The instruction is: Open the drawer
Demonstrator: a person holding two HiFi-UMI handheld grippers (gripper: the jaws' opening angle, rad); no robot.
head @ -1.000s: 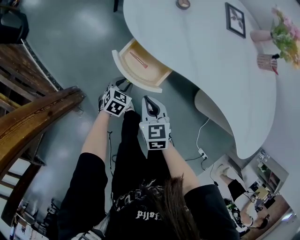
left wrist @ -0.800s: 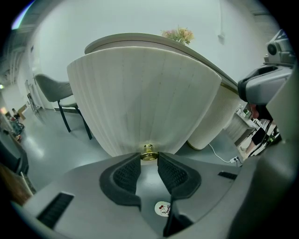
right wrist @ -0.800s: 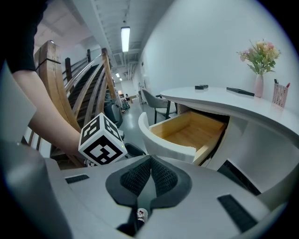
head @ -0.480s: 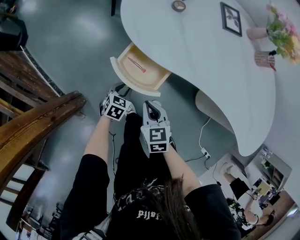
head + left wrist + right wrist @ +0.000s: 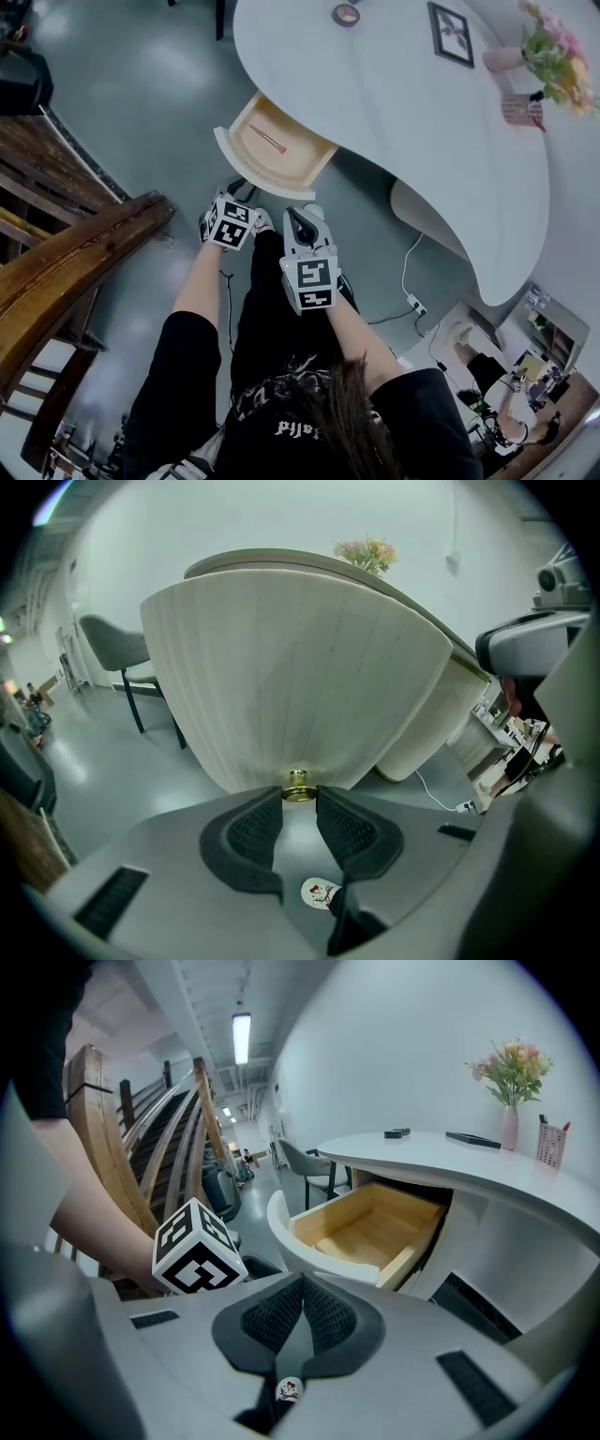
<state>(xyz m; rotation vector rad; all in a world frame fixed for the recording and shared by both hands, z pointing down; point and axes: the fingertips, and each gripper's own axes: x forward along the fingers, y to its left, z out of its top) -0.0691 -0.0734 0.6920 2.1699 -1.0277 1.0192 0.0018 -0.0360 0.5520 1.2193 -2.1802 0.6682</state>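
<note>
Drawer (image 5: 278, 142) stood pulled well out from under the edge of the curved white counter (image 5: 412, 131). Its pale wooden inside lay open to view, with a thin red stick-like thing (image 5: 268, 140) on the bottom. The rounded white front faced the person, and a small brass knob (image 5: 298, 783) sat low on the middle of that front.

The left claw (image 5: 299, 799) pointed down at the knob. Its jaws stood partly apart, and the black ribbed pads (image 5: 251, 832) closed against the knob's sides at their very tips, with nothing else between them. The right claw (image 5: 302, 1277) hung just beside the left one, a little nearer the person's body. Its jaws met at the tips and held nothing. In the right gripper view the left claw's marker cube (image 5: 197, 1260) showed low at the left, with the open drawer beyond it.

Farther along the counter lay a framed picture (image 5: 450, 35), and near it stood a pink vase (image 5: 502, 59) of flowers. A wooden stair rail (image 5: 75, 253) ran along the left, above the grey floor (image 5: 150, 84).
</note>
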